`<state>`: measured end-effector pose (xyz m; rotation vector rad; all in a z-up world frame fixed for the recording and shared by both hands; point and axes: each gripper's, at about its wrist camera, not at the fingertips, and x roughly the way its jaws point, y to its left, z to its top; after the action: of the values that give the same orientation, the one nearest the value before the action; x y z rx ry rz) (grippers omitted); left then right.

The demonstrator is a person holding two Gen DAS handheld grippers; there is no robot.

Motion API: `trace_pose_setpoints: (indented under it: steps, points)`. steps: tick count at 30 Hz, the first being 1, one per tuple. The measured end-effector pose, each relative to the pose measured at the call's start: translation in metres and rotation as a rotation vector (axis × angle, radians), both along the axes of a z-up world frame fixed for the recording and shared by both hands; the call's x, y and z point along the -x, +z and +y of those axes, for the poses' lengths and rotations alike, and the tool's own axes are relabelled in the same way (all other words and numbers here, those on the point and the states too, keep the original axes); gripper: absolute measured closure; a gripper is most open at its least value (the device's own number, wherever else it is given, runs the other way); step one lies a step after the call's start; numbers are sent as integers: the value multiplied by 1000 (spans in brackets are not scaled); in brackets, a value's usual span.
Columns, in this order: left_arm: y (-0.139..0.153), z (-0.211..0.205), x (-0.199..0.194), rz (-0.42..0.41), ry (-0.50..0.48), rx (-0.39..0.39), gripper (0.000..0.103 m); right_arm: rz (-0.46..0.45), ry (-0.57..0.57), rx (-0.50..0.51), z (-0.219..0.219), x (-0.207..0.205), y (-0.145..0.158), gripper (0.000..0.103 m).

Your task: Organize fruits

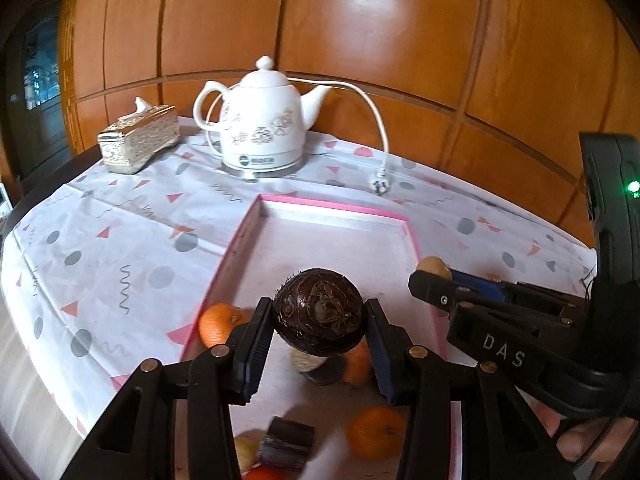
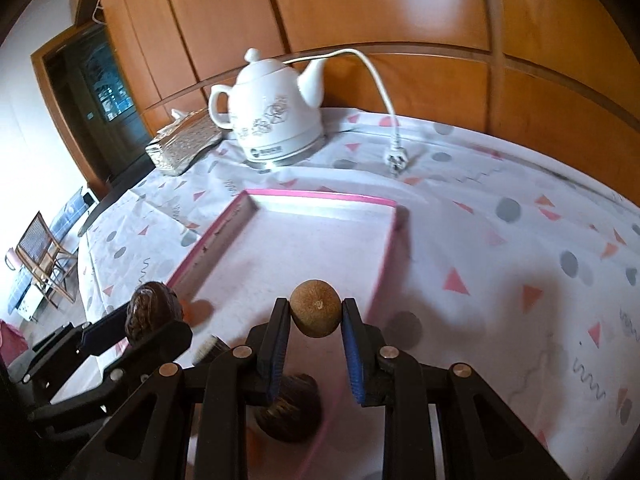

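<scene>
Above the near end of the pink-rimmed tray (image 1: 256,216), the left gripper (image 1: 319,322) pinches a dark brown round fruit (image 1: 319,312) between its pads. To its right, over the tray's right rim, the right gripper (image 2: 316,316) pinches a small tan fruit (image 2: 315,314). Oranges (image 1: 218,322) lie in the tray below. At the far side of the patterned cloth (image 1: 100,232) stand a white kettle (image 1: 262,120) and a tissue box (image 1: 138,140).
</scene>
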<state>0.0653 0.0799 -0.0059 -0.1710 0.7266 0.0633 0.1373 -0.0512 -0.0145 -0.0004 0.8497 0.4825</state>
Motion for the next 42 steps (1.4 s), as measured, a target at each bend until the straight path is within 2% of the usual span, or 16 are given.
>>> trace_pose_setpoints:
  steps: [11,16,21,27,29,33,37,42]
  points:
    - [-11,21,-12,38,48,21,57,16,29,-4,25,-8,0,77]
    - [-16,23,-13,56,64,20,56,45,17,-9,26,-12,-8,72]
    - [-15,20,-7,51,71,1,47,59,-2,-32,19,-9,-10,70]
    - [-13,12,3,45,63,-11,39,30,-47,-30,7,7,-7,70]
    - [-12,10,8,41,65,-10,33,12,-67,-23,2,14,-4,67]
    - [-11,4,18,33,62,-19,30,-31,-98,-2,-8,29,1,66]
    - [-5,6,29,16,83,3,18,-71,-125,46,-14,49,2,66]
    - [5,3,42,-14,84,-9,13,-76,-157,52,-23,71,-5,66]
